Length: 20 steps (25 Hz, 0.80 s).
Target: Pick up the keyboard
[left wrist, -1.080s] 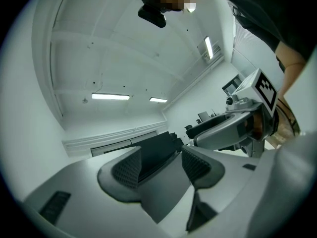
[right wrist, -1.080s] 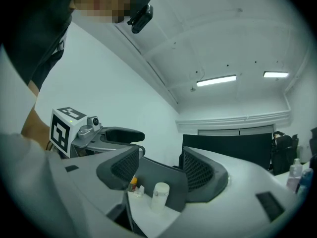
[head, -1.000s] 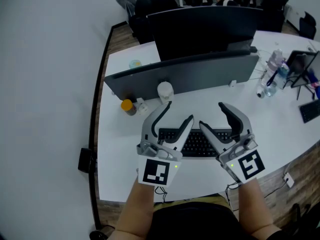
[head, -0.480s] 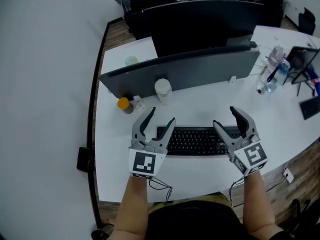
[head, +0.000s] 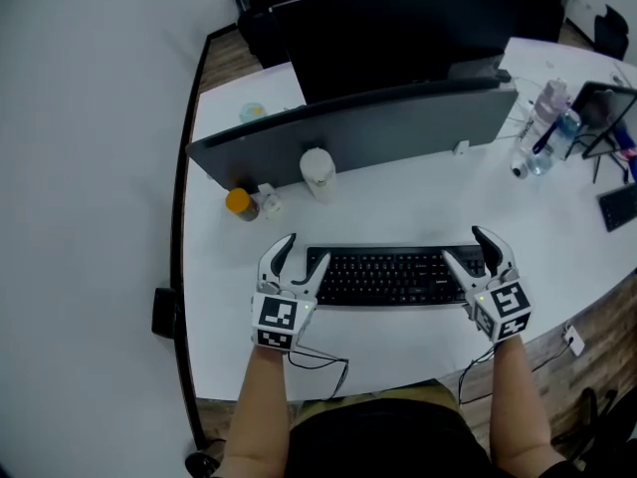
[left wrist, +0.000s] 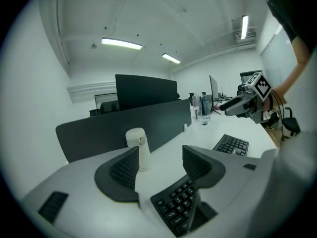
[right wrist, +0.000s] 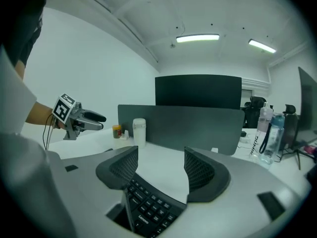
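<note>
A black keyboard (head: pixel 393 275) lies flat on the white desk (head: pixel 398 207), near its front edge. My left gripper (head: pixel 299 257) is low at the keyboard's left end and stands open. In the left gripper view the keyboard's left end (left wrist: pixel 176 205) lies under the right jaw, and the pads (left wrist: pixel 125 168) touch nothing. My right gripper (head: pixel 468 250) is open at the keyboard's right end. The right gripper view shows that corner of the keyboard (right wrist: pixel 148 205) below the left jaw, free of the pads (right wrist: pixel 198 168). Each gripper view also catches the other gripper: right gripper (left wrist: pixel 242 103), left gripper (right wrist: pixel 81 120).
Behind the keyboard a grey divider panel (head: pixel 368 132) crosses the desk, with a dark monitor (head: pixel 398 28) beyond it. A white bottle (head: pixel 317 174) and an orange-lidded jar (head: pixel 239 203) stand before the panel. Water bottles (head: pixel 542 132) stand at the right. A cable (head: pixel 318 361) trails by the left wrist.
Both grippers have sunk from above the keyboard's middle to the desk and spread apart to its two ends. The keyboard has not moved.
</note>
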Available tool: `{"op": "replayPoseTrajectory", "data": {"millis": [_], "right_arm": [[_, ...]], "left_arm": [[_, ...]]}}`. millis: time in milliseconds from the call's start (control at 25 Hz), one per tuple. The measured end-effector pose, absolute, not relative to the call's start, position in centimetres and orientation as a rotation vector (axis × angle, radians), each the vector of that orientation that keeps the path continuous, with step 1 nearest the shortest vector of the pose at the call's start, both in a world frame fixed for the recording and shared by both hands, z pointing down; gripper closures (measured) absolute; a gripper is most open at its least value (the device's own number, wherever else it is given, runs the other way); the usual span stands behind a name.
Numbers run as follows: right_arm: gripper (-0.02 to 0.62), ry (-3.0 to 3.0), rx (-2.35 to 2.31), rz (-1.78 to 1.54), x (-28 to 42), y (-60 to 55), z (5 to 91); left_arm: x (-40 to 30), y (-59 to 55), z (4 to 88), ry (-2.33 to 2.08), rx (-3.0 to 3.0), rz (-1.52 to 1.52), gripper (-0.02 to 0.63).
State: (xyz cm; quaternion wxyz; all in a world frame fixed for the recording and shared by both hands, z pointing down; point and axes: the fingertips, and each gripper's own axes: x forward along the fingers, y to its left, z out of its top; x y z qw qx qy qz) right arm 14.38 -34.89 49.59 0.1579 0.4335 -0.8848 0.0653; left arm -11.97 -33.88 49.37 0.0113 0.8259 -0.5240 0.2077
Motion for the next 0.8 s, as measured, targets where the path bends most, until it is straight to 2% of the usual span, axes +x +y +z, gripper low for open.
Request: {"op": "replayPoseTrajectory", "data": {"millis": [800], "right_arm": [[0.319,-2.242,1.255,0.622,23.2,-33.6,63.8]], "left_arm": [[-15.2,-31.2,62.4,-1.377,2.242,0.812,0.318]]}}
